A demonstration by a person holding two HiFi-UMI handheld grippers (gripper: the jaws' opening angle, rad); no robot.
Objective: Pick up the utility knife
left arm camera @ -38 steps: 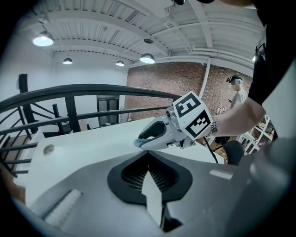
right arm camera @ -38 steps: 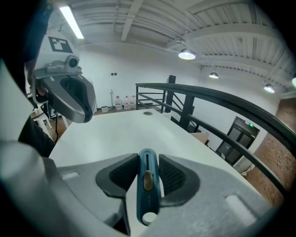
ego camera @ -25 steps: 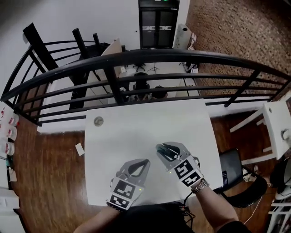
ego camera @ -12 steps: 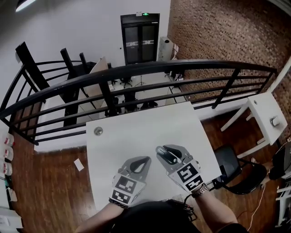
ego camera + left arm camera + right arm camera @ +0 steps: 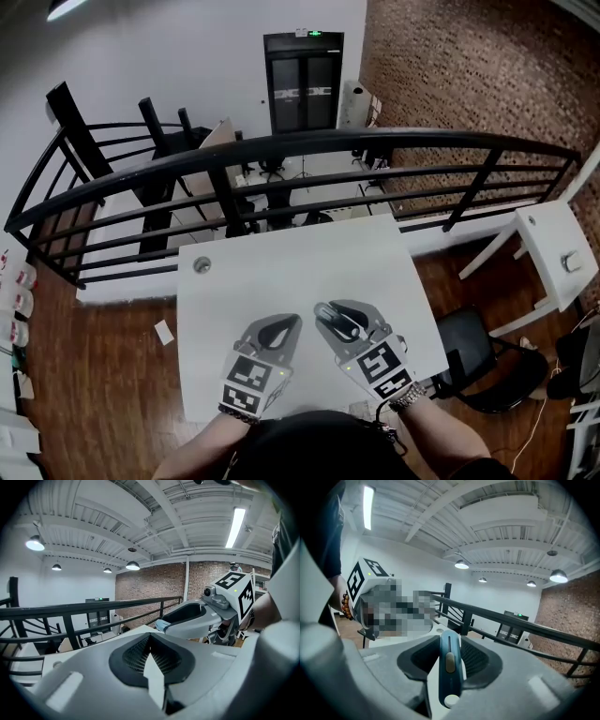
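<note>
The utility knife is a slim blue handle with a grey slider, and my right gripper is shut on it, the handle lying lengthwise between the jaws. In the head view the right gripper hovers over the near half of the white table, with the knife dark between its jaws. My left gripper hangs just to its left, shut and holding nothing. In the left gripper view its tips meet, and the knife's pale blue end pokes out of the right gripper.
A small metal disc lies at the table's far left corner. A black railing runs behind the table. A black chair and a white side table stand to the right. A paper scrap lies on the wooden floor.
Both grippers have risen a little over the table, the right one carrying the knife. The head view has shifted slightly.
</note>
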